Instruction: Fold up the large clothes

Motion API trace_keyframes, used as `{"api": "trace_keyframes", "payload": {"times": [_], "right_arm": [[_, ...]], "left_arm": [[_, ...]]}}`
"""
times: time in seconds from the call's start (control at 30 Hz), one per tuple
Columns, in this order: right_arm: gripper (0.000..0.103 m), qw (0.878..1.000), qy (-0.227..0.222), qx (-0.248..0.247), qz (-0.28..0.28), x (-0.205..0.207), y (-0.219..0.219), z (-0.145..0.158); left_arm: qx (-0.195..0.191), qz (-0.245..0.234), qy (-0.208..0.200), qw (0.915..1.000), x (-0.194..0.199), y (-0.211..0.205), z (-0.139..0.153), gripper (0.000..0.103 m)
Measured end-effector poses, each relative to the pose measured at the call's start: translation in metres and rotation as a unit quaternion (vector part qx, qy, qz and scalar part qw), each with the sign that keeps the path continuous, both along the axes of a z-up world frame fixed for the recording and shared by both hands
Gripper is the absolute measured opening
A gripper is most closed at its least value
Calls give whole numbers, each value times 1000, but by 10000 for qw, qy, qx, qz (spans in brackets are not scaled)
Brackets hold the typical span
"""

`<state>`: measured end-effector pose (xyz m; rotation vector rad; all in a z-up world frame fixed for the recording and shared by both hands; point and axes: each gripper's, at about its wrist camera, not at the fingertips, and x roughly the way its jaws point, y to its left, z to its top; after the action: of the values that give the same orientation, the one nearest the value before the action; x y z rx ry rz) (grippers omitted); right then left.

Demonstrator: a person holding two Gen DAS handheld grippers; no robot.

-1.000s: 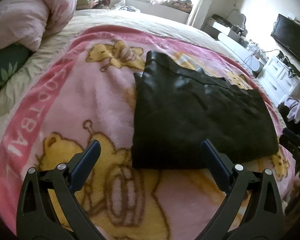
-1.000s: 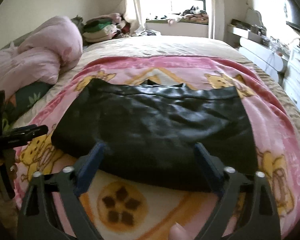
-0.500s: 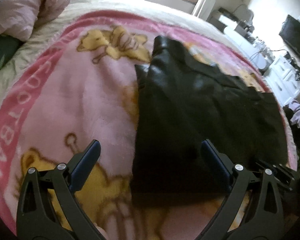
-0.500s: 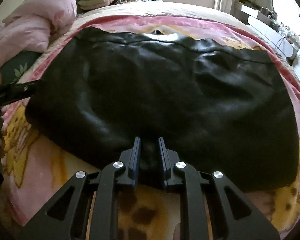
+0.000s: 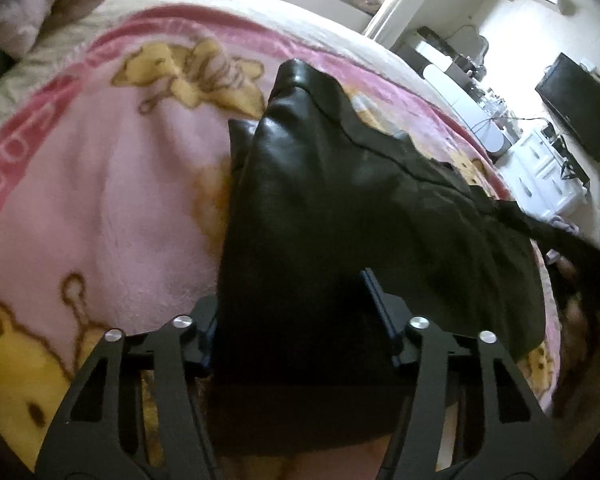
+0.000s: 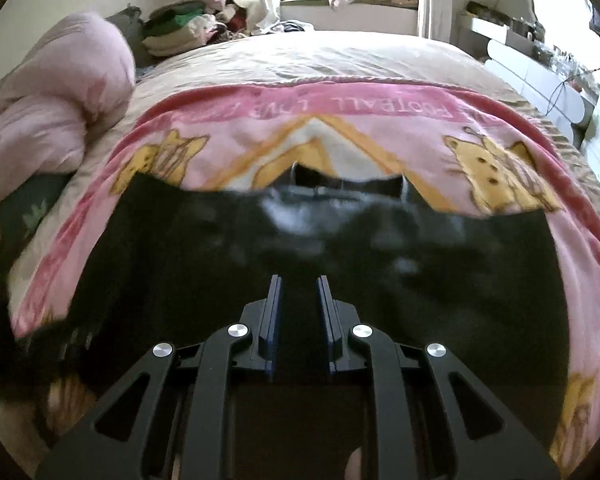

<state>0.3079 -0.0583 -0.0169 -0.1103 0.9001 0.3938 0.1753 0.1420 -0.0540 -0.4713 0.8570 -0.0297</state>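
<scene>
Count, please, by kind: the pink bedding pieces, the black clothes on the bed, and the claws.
Pink bedding: 2, the cartoon blanket and the rolled quilt
Black garment: 1
Claws: 2, the left claw and the right claw
Total: 5

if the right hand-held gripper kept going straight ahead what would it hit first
The right hand-held gripper is already closed on the shiny black leather-like garment, so more of that garment comes first. Beyond it, probably the pink cartoon-print fleece blanket, though depth is unclear.
</scene>
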Motion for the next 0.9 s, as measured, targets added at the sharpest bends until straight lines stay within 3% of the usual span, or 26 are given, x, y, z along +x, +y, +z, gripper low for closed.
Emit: {"api": "trace_keyframes", "payload": {"times": [0.1,0.23,0.3,0.4,0.53,0.6,0.63,0.77,0.9], "right_arm": [[20,9997,77,-84,-209,37,9,-8],[20,9953,837,-372,-309,69,15,-53],[20,9951,825,-367,-390,70,14,-67],[20,9962,672,-484,-286,66,16,-61],[19,9989,393,227,-62,32,-2,-18],[20,9993,206,295,89,2,-8,-3],[20,9992,149,292,213,-14,-9,0],[19,9989,221,247,333,-62,-20,-8],[16,9985,473,190,194,-83,-29,-43]], "left_arm": [[-107,3,-163,9998,-3,5,11,39],[-151,-24,-340,9993,-5,5,21,37],[-85,-43,-368,9993,-3,2,24,36],[-74,-33,-345,9994,-1,2,24,36],[-239,-7,-209,9995,1,9,17,38],[-302,23,-153,9994,6,12,11,55],[-291,56,-134,9995,8,13,9,59],[-369,175,-60,9991,17,22,-2,65],[-674,200,-6,9975,19,28,-14,66]]}}
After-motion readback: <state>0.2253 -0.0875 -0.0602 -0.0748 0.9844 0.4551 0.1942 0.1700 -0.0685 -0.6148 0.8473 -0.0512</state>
